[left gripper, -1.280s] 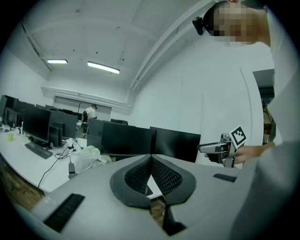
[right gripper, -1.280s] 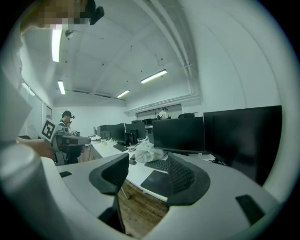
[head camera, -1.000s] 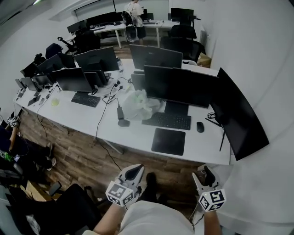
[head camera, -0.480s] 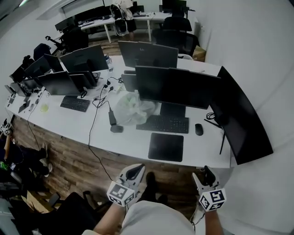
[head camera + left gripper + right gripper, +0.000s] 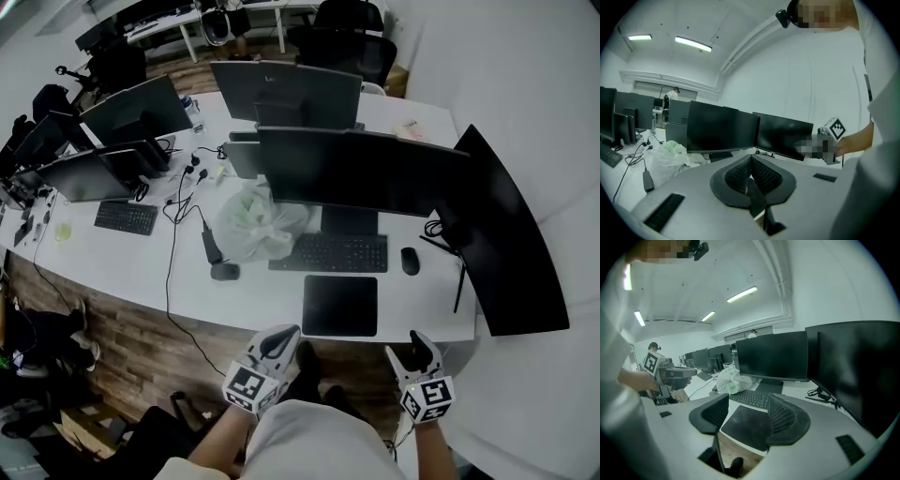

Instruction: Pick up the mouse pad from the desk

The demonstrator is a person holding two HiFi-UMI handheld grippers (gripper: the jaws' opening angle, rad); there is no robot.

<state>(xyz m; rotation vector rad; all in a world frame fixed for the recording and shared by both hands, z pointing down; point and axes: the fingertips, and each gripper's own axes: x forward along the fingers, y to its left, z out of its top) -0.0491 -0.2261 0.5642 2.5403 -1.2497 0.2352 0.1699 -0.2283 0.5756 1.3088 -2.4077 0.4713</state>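
The mouse pad (image 5: 340, 306) is a plain black rectangle with rounded corners and a matte, unmarked surface. It lies flat on the white bench (image 5: 272, 295), its near side close to the bench's front edge. A black keyboard (image 5: 330, 253) sits just behind it, and a black mouse (image 5: 410, 261) rests near its far right corner, apart from it. A wide dark monitor (image 5: 361, 172) stands behind the keyboard, and a crumpled white plastic bag (image 5: 253, 223) lies to the keyboard's left.

Both tools hang in front of the bench edge, over the wooden floor (image 5: 141, 337), and neither touches the pad. The left hand-held gripper (image 5: 279, 339) is clenched: in the left gripper view its ribbed pads meet at the tips with nothing between them. The right hand-held gripper (image 5: 419, 345) is released, with its jaws standing well apart. In the right gripper view the pad shows through the gap between those jaws, but it lies beyond them on the bench, ungrasped.
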